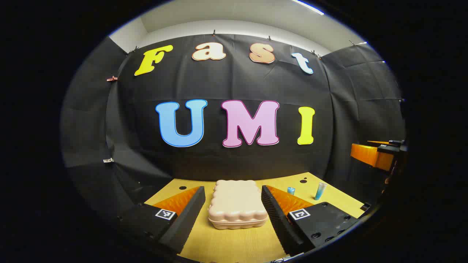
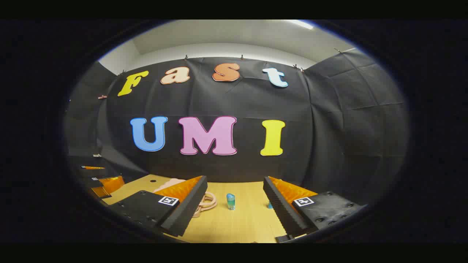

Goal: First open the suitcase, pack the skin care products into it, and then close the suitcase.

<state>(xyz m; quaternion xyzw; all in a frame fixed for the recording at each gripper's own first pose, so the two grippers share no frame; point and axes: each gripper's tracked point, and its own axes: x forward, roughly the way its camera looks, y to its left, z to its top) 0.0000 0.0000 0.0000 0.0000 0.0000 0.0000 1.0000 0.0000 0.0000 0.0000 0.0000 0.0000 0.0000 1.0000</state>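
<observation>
A: Nearest the lens in the left gripper view, the left tongs stand spread wide at the bottom of the frame, pinching nothing. The case sits between the fingers, low centre, flat on the worktop.

B: Is it open?

A: No. The lid looks down on the base, seam closed all round. I judge the first step, opening it, is not yet begun.

B: And the other hand?

A: In the right gripper view the right tongs are spread too, empty, at the bottom of the frame. Between the fingers stands a small bottle, lower centre. The case's edge and looped handle peek out behind the left finger, lower left.

B: Any more products?

A: In the left gripper view, a tube stands upright at lower right, with the small bottle just left of it, both apart from the case.

B: So what does the next move call for?

A: Likely one finger catching the lid's front edge and lifting, while the other tongs steady the base. The case looks light and may slide.
</observation>
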